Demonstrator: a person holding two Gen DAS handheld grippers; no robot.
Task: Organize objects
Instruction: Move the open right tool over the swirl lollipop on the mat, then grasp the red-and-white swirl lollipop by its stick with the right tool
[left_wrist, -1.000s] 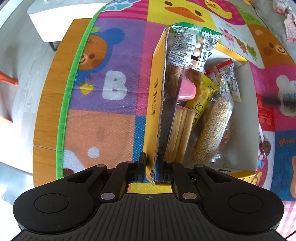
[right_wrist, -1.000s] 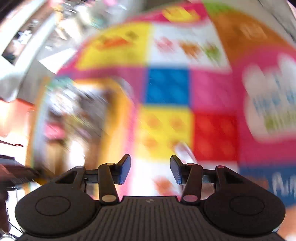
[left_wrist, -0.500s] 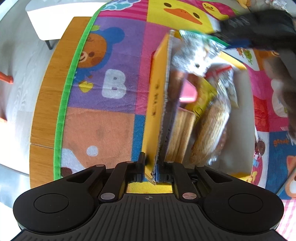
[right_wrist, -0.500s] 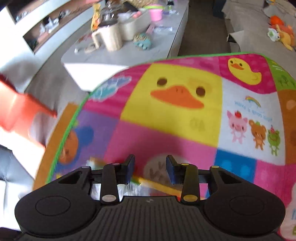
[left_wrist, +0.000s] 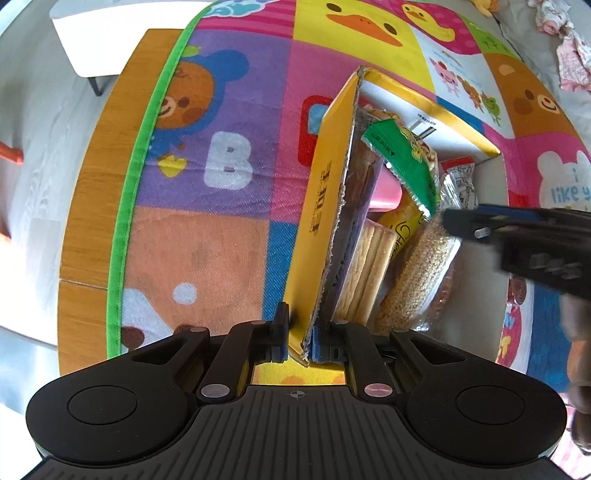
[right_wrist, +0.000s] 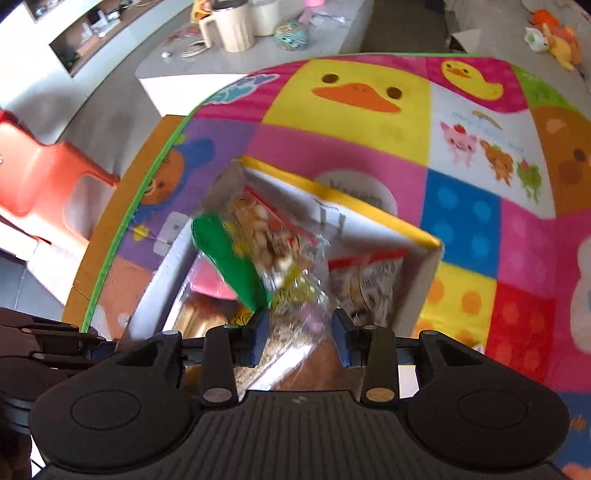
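Note:
A yellow cardboard box (left_wrist: 465, 136) stands on the play mat, holding several snack packs. My left gripper (left_wrist: 301, 332) is shut on the box's near side wall (left_wrist: 328, 192). Inside lie a biscuit-stick pack (left_wrist: 365, 273), a sesame bar pack (left_wrist: 417, 273) and a red-edged packet (left_wrist: 458, 177). A green snack packet (left_wrist: 402, 162) hangs tilted over them, green face up. My right gripper (right_wrist: 299, 325) is over the box (right_wrist: 369, 206), shut on the lower end of the green packet (right_wrist: 229, 254); one of its fingers (left_wrist: 465, 223) shows at that corner.
The colourful play mat (left_wrist: 229, 110) covers a wooden table whose bare edge (left_wrist: 96, 177) runs on the left. An orange chair (right_wrist: 44, 173) stands beyond that edge. A low white table (right_wrist: 258, 48) with mugs is farther back. A hand (left_wrist: 580, 362) is at the right.
The right gripper swung in over the box and closed on the green packet. The packet went from standing at the box's far end to hanging tilted, green face up. The left gripper kept its hold.

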